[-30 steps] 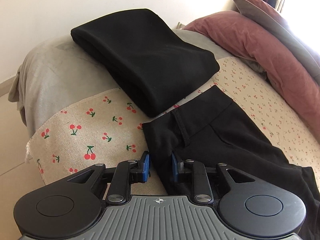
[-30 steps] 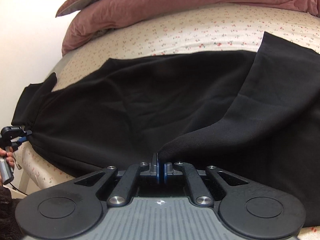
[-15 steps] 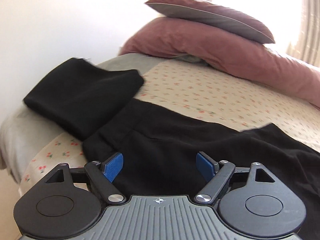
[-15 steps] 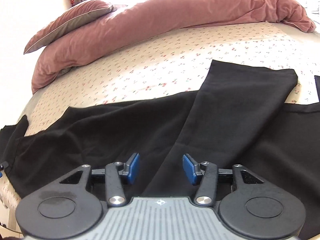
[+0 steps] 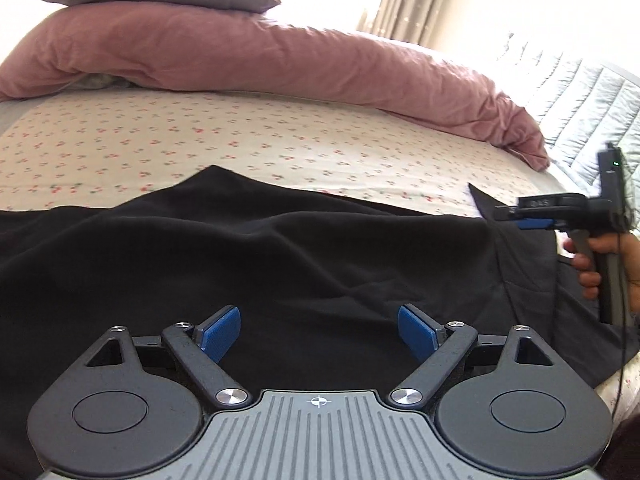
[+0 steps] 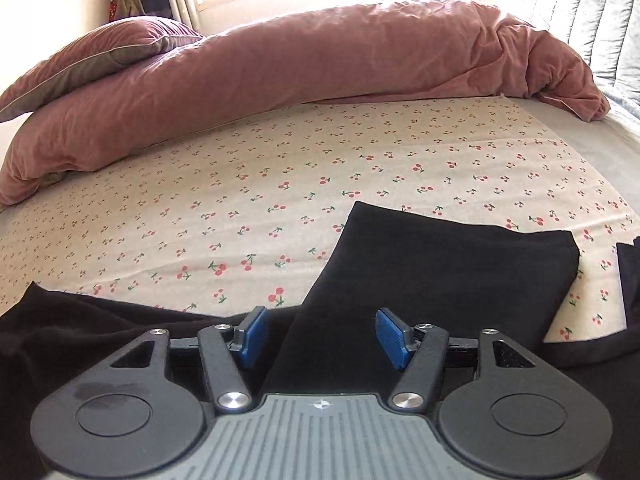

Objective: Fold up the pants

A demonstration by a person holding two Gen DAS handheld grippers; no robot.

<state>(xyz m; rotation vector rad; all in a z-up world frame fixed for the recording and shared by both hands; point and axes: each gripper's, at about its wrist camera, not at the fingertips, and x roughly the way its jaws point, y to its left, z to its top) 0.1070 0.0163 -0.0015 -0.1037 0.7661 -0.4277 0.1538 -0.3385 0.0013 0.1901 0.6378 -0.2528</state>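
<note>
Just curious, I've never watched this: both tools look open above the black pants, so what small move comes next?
Probably lower the right hand-held gripper onto the pants leg end lying askew on the cherry sheet; nothing is gripped.

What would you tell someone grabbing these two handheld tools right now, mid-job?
Left gripper: open, empty, its jaws have just been opening, above the pants.
Right gripper: open, empty, also just opened, above a pant leg.
Pants lie spread across the bed, one leg angled toward the duvet.
Done: both grips let go.
Left: likely re-grip and fold; no finished fold shows.
</note>
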